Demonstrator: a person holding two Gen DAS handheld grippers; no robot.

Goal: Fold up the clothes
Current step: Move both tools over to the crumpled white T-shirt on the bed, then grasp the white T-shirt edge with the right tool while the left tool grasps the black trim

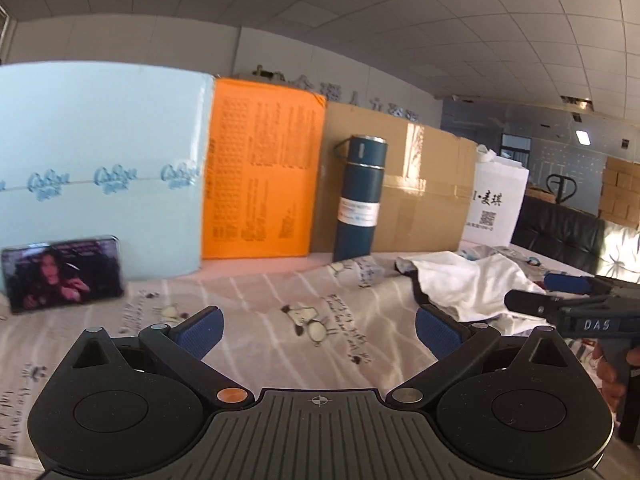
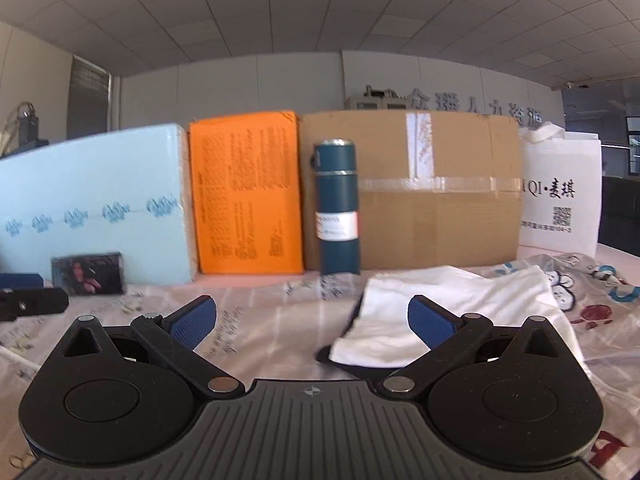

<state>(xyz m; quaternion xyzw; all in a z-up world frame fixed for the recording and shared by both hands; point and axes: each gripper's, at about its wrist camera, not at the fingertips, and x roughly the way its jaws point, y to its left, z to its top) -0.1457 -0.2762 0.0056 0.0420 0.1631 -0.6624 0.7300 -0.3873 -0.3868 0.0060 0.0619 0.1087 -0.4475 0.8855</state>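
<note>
- Left gripper [image 1: 318, 330]: jaws spread wide, nothing between the blue pads [image 1: 200, 330]; it hovers over the printed sheet [image 1: 256, 300] that covers the table
- Right gripper [image 2: 312, 322]: jaws also wide apart, empty; its right pad overlaps the near part of the garment in its own view, contact cannot be judged
- In the left wrist view the right gripper [image 1: 560, 298] shows at the right edge, side-on, beside the garment, with a hand [image 1: 610, 368] gripping its handle
- White garment [image 2: 452, 312]: lies crumpled on the sheet, on the right side of the table, with a dark edge showing at its near-left side; same item at [image 1: 472, 284]
- Behind, in a row along the table's far side, left to right: light blue box [image 2: 100, 200], orange box [image 2: 246, 196], cardboard box [image 2: 432, 208] sealed with tape, white bag [image 2: 560, 192] with printed characters and a QR code
- Dark teal flask [image 2: 336, 208] stands upright in front of the cardboard box's left end
- Phone [image 1: 62, 276] leans against the light blue box, screen lit; image blurred
</note>
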